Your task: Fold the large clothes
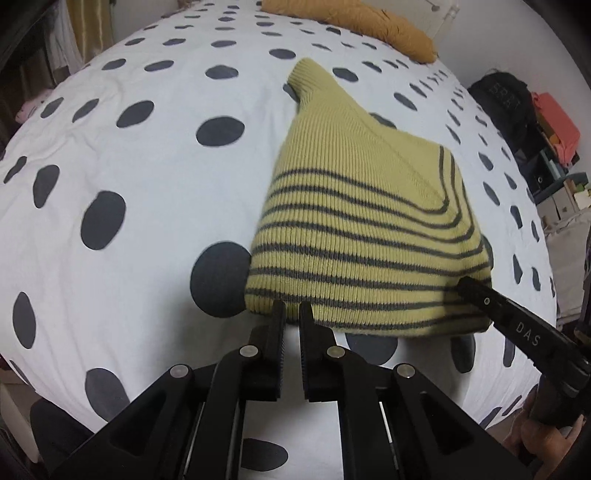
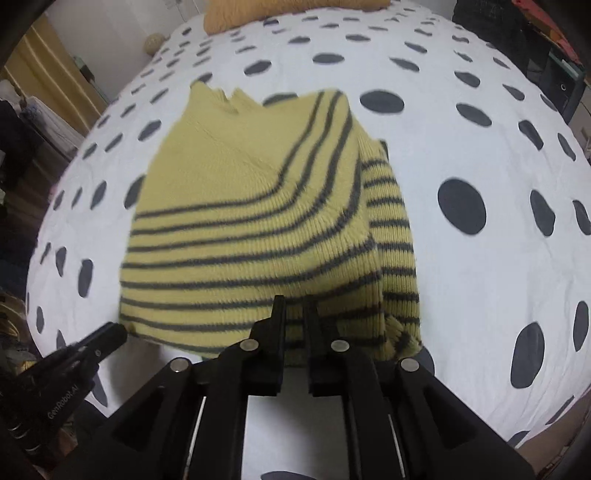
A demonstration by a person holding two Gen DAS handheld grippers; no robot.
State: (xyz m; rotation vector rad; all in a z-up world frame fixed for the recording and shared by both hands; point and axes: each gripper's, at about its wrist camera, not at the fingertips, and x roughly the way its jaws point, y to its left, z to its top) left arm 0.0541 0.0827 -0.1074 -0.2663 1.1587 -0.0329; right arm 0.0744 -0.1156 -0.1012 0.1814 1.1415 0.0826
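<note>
Sweater (image 1: 354,236) hem nears bedspread (image 1: 140,192) edge.

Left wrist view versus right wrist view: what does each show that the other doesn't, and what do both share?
Only the left wrist view shows the ribbed cuff end of the sweater's folded sleeve and a coral box beside the bed. Only the right wrist view shows the sweater's striped layers stacked along its right edge. Both show the yellow striped sweater on the polka-dot bedspread, a mustard garment at the far end, and both hand-held grippers: left, right.
</note>
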